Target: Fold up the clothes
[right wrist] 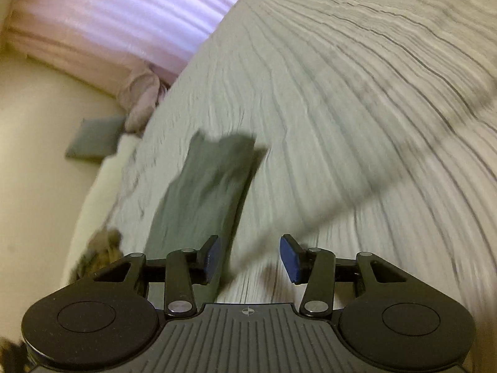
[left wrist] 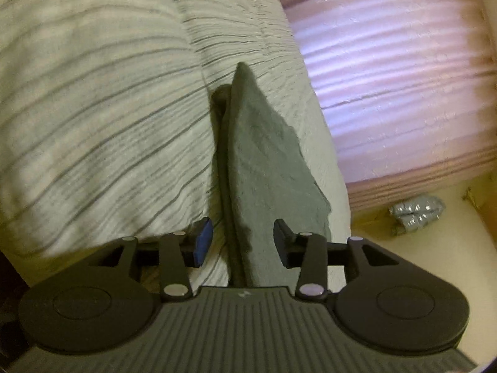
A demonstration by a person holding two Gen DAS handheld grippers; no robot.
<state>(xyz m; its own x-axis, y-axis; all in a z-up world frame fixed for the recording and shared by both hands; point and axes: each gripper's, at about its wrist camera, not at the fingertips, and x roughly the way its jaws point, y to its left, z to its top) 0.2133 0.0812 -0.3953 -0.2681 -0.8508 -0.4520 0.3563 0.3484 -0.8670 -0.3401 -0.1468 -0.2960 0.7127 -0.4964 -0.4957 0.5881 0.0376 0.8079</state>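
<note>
A grey-green folded cloth point(left wrist: 264, 168) lies as a long narrow strip on the pale striped bedspread point(left wrist: 93, 108), close to the bed's right edge. My left gripper point(left wrist: 242, 242) is open over the strip's near end; the cloth runs between its fingers and neither pad presses on it. In the right wrist view the same cloth point(right wrist: 205, 186) lies blurred on the bedspread point(right wrist: 341, 108), left of centre. My right gripper point(right wrist: 250, 258) is open, its left finger point(right wrist: 211, 258) over the cloth's near edge, with only bedspread showing between the pads.
Pink striped fabric point(left wrist: 388, 77) hangs past the bed's edge above a cream floor point(left wrist: 419, 264). A crumpled silver object point(left wrist: 416, 213) lies on that floor. In the right wrist view a grey-green cushion point(right wrist: 93, 143) and a pink bundle point(right wrist: 143, 99) sit beside the bed.
</note>
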